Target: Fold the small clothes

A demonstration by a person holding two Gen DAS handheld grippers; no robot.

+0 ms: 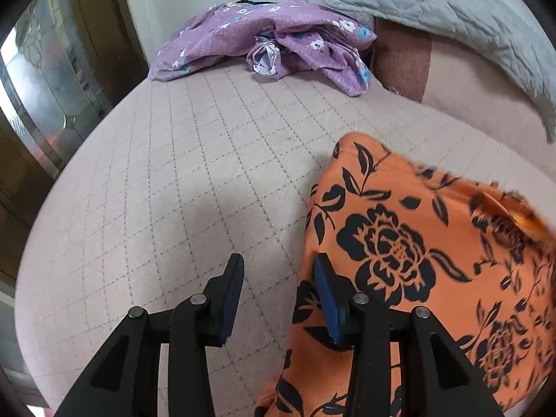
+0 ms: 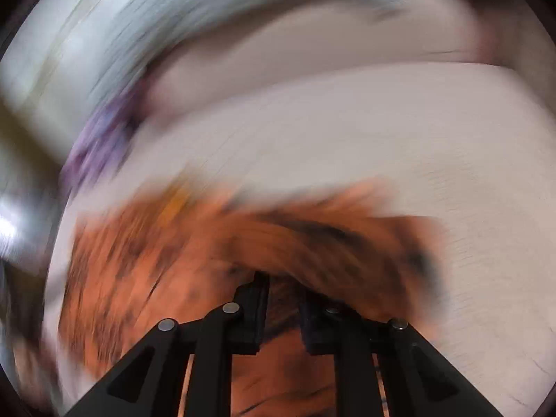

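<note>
Nearest, the left tongs [image 1: 278, 271] stand spread and empty over the bed [image 1: 166, 173], one finger at the edge of the orange floral garment [image 1: 399, 243]; the right tongs [image 2: 283, 299], heavily blurred, have orange cloth bunched between their fingers, though whether they pinch it cannot be told. Judged from this, folding is barely begun; farther off a purple floral garment [image 1: 271, 38] lies crumpled and unfolded beside a grey quilt [image 1: 451, 3]; no containers are visible.

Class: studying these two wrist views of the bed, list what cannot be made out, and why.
- Right gripper, right wrist view: motion blur hides whether it grips the orange floral garment.
- Orange floral garment, left wrist view: cut off by the frame edge.
- Purple floral garment: crumpled, type unclear.
</note>
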